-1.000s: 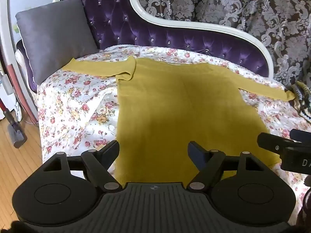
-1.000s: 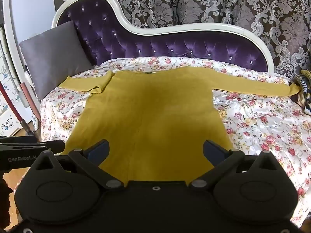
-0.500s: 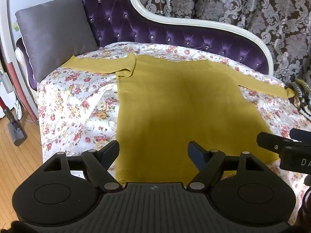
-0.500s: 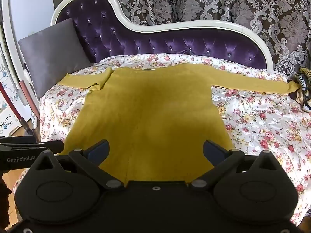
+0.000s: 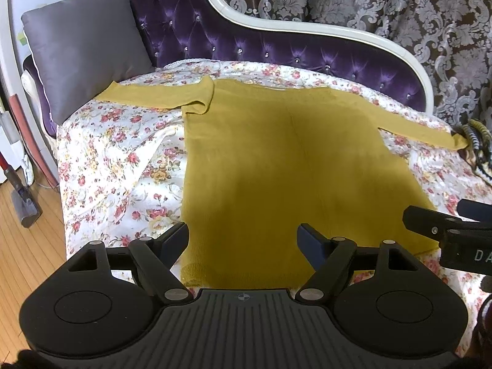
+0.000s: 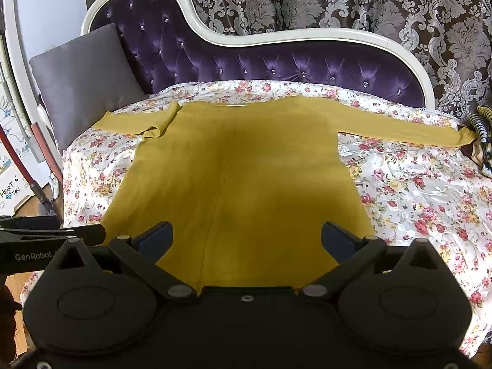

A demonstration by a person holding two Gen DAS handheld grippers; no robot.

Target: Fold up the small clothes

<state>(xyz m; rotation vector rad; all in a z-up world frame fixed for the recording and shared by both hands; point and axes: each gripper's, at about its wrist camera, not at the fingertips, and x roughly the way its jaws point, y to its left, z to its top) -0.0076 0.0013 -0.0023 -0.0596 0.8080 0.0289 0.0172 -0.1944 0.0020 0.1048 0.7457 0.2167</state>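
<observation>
The sweater (image 6: 240, 184) lies flat on the sheet (image 6: 430, 190) that covers the couch (image 6: 276, 61), neck toward the backrest, hem toward the cameras. Its left sleeve (image 6: 135, 121) reaches toward the cushion (image 6: 83, 77), which leans at the couch's left end; its right sleeve (image 6: 399, 129) stretches to the right end, where a striped cloth (image 6: 482, 132) lies. The curtain (image 6: 338, 0) hangs behind the couch. The left gripper (image 5: 243, 240) is above the hem's left corner, the right gripper (image 6: 246, 236) above its middle. Floor (image 5: 15, 240) lies left of the couch.
</observation>
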